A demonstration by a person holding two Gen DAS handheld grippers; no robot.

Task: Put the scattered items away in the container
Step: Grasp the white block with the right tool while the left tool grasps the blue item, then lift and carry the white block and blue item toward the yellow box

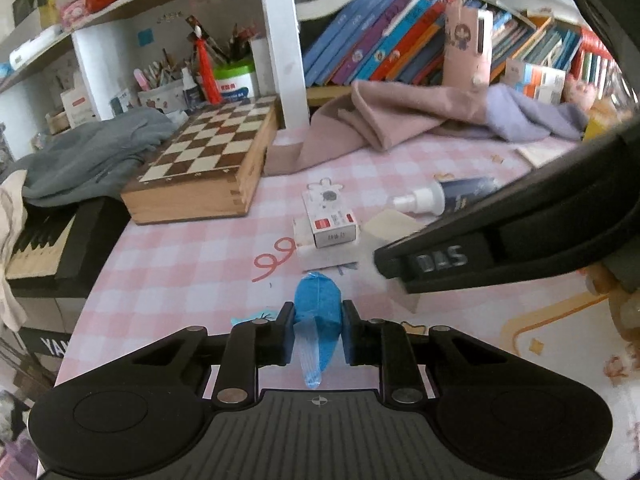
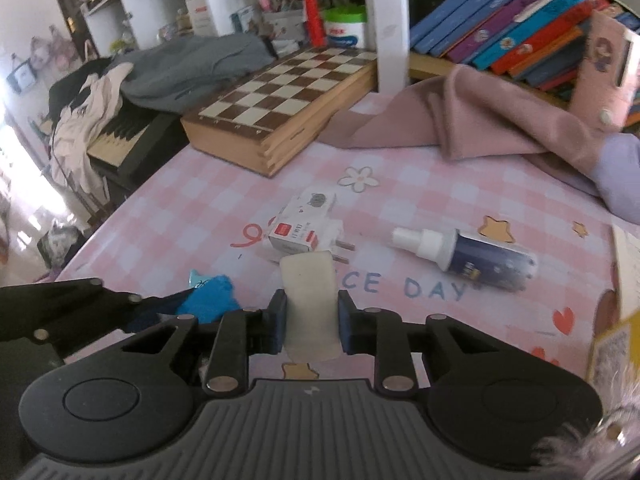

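Note:
My left gripper (image 1: 317, 330) is shut on a blue packet (image 1: 320, 312) and holds it just above the pink checked table; the packet also shows in the right wrist view (image 2: 210, 294). My right gripper (image 2: 312, 320) is shut on a cream rectangular block (image 2: 308, 300); its body crosses the left wrist view at the right (image 1: 500, 248). On the table ahead lie a small white box with a red label (image 2: 298, 226) (image 1: 332, 216) on a white plug adapter, and a spray bottle (image 2: 468, 256) (image 1: 444, 194) on its side.
A wooden chessboard box (image 1: 200, 164) stands at the back left beside grey cloth (image 1: 84, 156). Pink and lilac cloths (image 2: 480, 116) lie under the bookshelf (image 1: 400, 40). A keyboard (image 1: 36, 244) sits off the table's left edge. A yellow box edge (image 2: 612, 344) is at the right.

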